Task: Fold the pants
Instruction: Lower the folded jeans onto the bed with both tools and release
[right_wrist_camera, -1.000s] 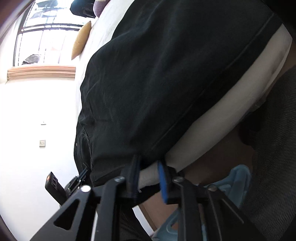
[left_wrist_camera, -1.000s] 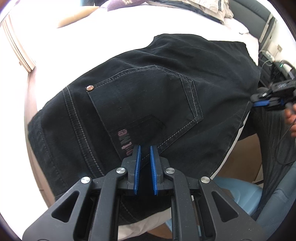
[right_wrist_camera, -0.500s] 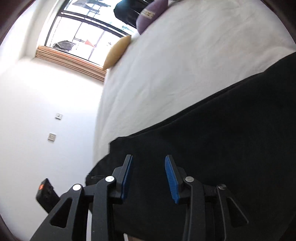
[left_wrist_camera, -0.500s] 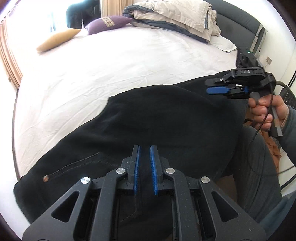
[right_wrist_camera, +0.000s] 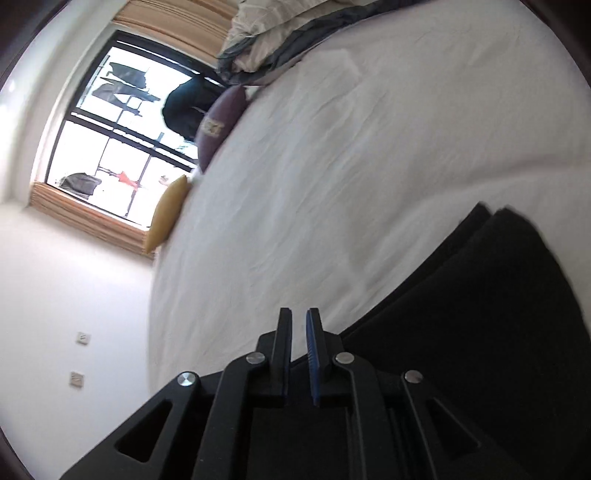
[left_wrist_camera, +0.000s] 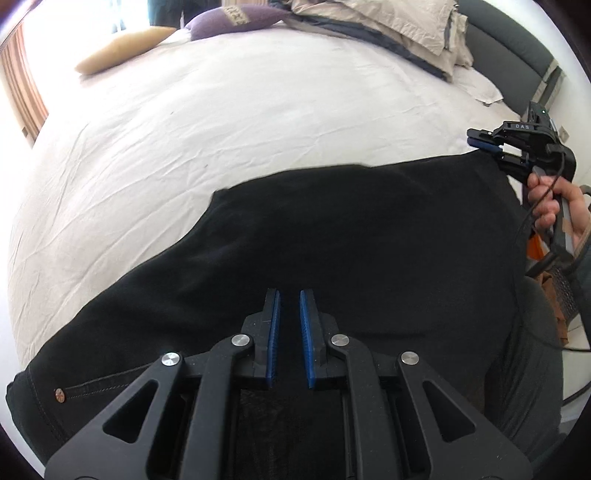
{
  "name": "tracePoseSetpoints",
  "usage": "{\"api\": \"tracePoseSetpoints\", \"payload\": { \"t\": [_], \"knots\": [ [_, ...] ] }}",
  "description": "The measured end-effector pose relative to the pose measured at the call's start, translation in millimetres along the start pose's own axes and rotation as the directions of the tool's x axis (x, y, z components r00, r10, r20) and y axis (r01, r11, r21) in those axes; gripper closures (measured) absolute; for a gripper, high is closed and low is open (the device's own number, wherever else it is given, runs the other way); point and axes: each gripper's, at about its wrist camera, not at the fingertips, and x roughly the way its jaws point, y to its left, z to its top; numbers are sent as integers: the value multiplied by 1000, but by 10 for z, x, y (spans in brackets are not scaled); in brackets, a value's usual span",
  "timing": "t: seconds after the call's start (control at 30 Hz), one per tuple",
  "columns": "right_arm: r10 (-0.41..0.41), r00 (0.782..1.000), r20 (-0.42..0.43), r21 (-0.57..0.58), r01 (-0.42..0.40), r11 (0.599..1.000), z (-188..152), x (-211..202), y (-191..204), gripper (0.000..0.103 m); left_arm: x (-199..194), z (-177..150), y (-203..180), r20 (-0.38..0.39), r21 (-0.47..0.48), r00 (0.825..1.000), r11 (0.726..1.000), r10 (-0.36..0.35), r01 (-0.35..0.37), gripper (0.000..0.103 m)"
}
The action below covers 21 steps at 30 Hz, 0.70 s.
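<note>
Black pants (left_wrist_camera: 351, 251) lie folded on the near part of a white bed (left_wrist_camera: 229, 118), a copper rivet showing at the lower left. My left gripper (left_wrist_camera: 290, 295) is above them, jaws nearly closed with a narrow gap, nothing between them. My right gripper (left_wrist_camera: 484, 142) is held by a hand at the pants' far right corner. In the right wrist view my right gripper (right_wrist_camera: 299, 314) has a narrow empty gap and sits over the pants' edge (right_wrist_camera: 480, 295).
A yellow pillow (left_wrist_camera: 122, 50), a purple pillow (left_wrist_camera: 236, 18) and a heap of bedding (left_wrist_camera: 388, 26) lie at the bed's far side. A grey headboard (left_wrist_camera: 517, 55) is at the right. A window (right_wrist_camera: 122, 140) is beyond the bed. The person's leg (left_wrist_camera: 528, 369) is at lower right.
Both grippers have lifted off the pants and pulled back. The right gripper's jaws, wide open half a second ago, have closed to a narrow gap and it moved to the pants' right corner.
</note>
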Motion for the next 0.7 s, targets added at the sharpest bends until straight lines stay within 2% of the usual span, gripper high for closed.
{"api": "tracePoseSetpoints", "payload": {
  "t": [0.03, 0.07, 0.17, 0.2, 0.27, 0.3, 0.37, 0.4, 0.47, 0.5, 0.53, 0.6, 0.67, 0.7],
  "knots": [
    [75, 997, -21, 0, -75, 997, -203, -16, 115, 73, 4, 55, -102, 14, 22, 1000, 1000, -17, 17, 92],
    [108, 993, -51, -19, -109, 994, -389, -19, 187, 58, 42, 108, -197, 21, 42, 999, 998, -45, 44, 92],
    [102, 985, -138, -54, -110, 993, -825, 176, 227, 56, 300, 185, -374, -18, 80, 998, 994, -67, 68, 92],
    [79, 986, -145, -26, -83, 996, -872, 230, 115, 62, 393, 159, -390, -41, 70, 997, 995, -65, 67, 92],
    [62, 990, -126, 47, -57, 997, -781, 243, -133, 89, 458, 131, -310, -43, 30, 995, 995, -93, 94, 92],
    [27, 995, -101, 47, -23, 999, -668, 182, -217, 96, 456, 122, -259, -37, 14, 993, 994, -110, 110, 92],
    [-78, 997, -10, 6, 78, 997, -370, 30, -318, 96, 439, 112, -186, -35, 0, 994, 994, -105, 105, 92],
    [-156, 987, 31, -8, 157, 988, -211, -50, -376, 96, 447, 112, -178, -32, -1, 994, 995, -103, 103, 92],
    [-301, 949, 91, -2, 303, 953, 84, -258, -488, 94, 448, 83, -126, -27, -14, 994, 994, -107, 107, 92],
    [-372, 920, 120, 7, 374, 927, 207, -387, -487, 90, 440, 65, -97, -25, -21, 994, 995, -103, 102, 92],
    [-409, 900, 152, 4, 413, 911, 304, -545, -450, 85, 418, 56, -95, -24, -25, 996, 996, -90, 89, 92],
    [-399, 896, 197, -43, 414, 909, 417, -837, -333, 53, 377, 2, -98, -24, -19, 998, 998, -61, 60, 92],
    [-420, 887, 190, -106, 444, 890, 484, -973, -230, 37, 311, -29, -131, -19, -5, 999, 999, -49, 49, 92],
    [-427, 892, 148, -141, 446, 884, 523, -968, -222, 36, 294, -46, -142, -18, -3, 998, 999, -53, 53, 92]
  ]
}}
